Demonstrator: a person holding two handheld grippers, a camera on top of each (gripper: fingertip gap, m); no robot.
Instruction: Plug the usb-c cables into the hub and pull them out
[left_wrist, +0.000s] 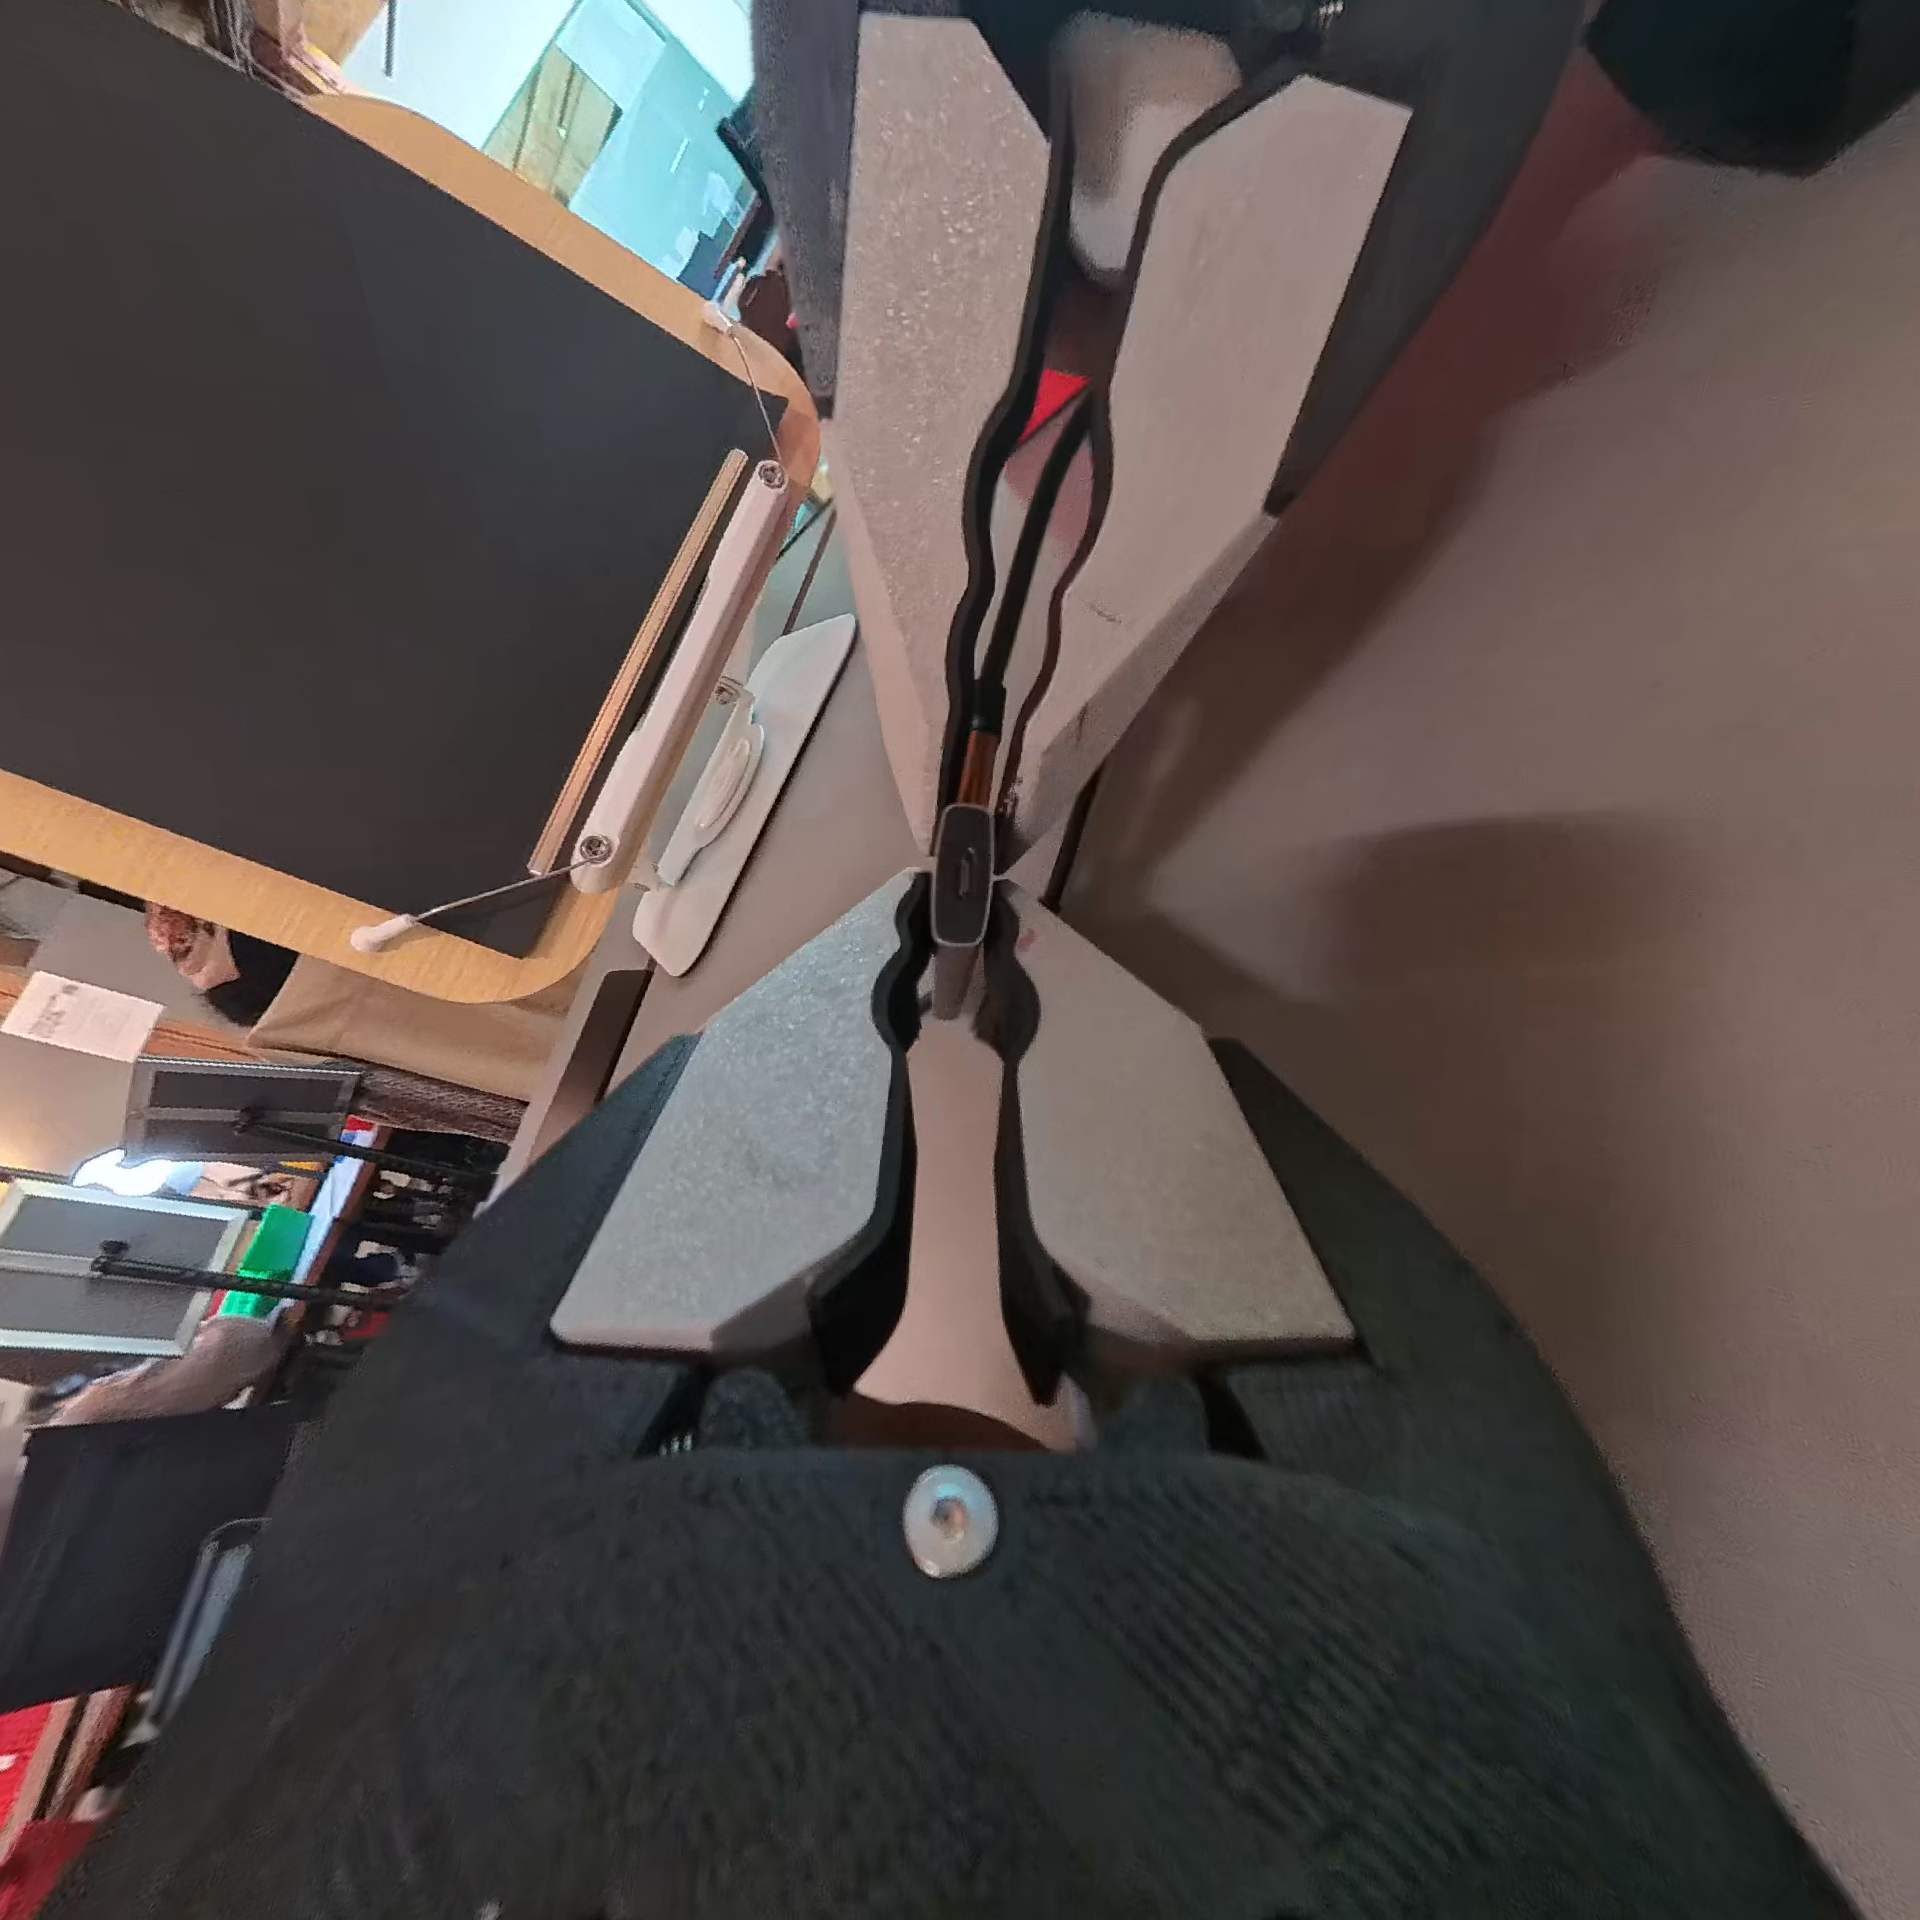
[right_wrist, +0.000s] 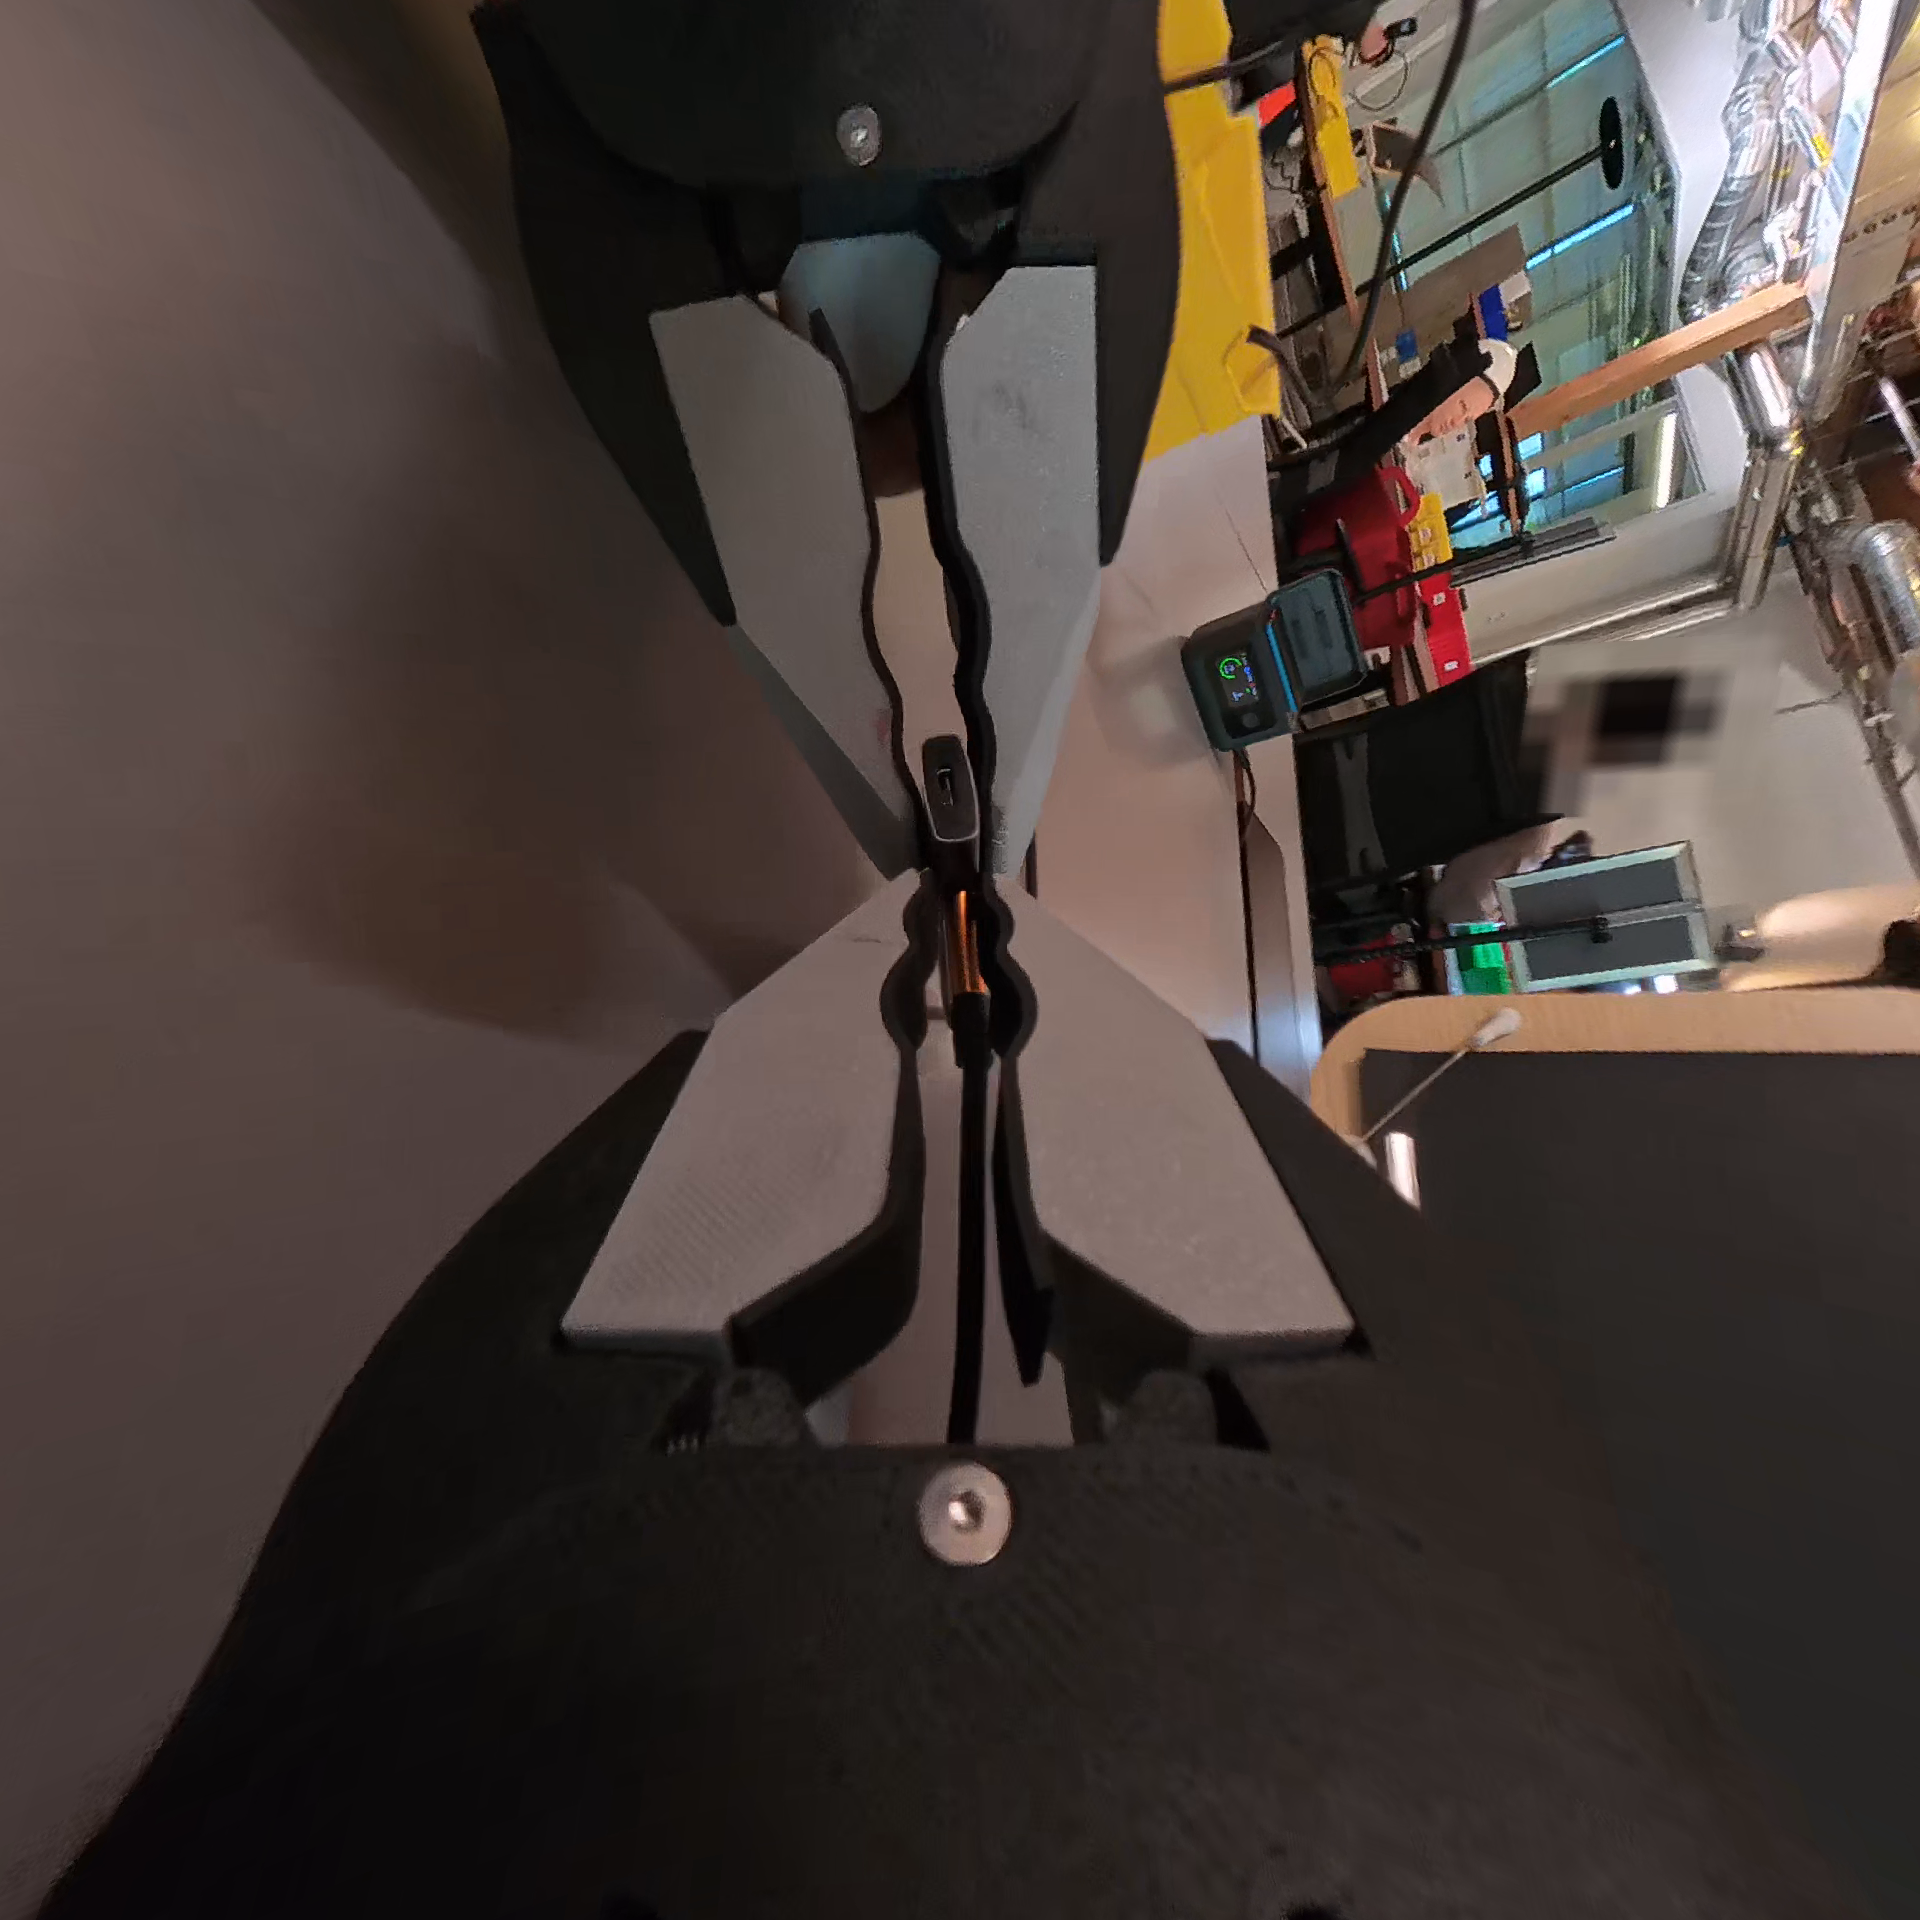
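My two grippers meet tip to tip over a grey surface (left_wrist: 1558, 675). My left gripper (left_wrist: 958, 902) is shut on a small dark grey hub (left_wrist: 961, 888). In the right wrist view, the hub (right_wrist: 948, 795) sits in the left gripper (right_wrist: 951, 831) at the top. My right gripper (right_wrist: 956, 904) is shut on a black usb-c cable (right_wrist: 971, 1195) just behind its copper-coloured plug (right_wrist: 961, 951). The plug (left_wrist: 979, 764) touches the hub's end. How deep it sits is hidden by the fingers. The right gripper (left_wrist: 977, 821) comes in from the top of the left wrist view.
A black mat (left_wrist: 312, 468) lies on a wooden table (left_wrist: 520, 971), with a white bar (left_wrist: 696, 665), a white plate (left_wrist: 800, 665) and a cotton swab (left_wrist: 384, 930) at its edge. A small power unit with a lit screen (right_wrist: 1268, 665) stands behind. Shelves and people are far off. The cotton swab (left_wrist: 384, 930) is about equally far from each gripper, around 25 centimetres. It turns up in the right wrist view (right_wrist: 1499, 1033) as well.
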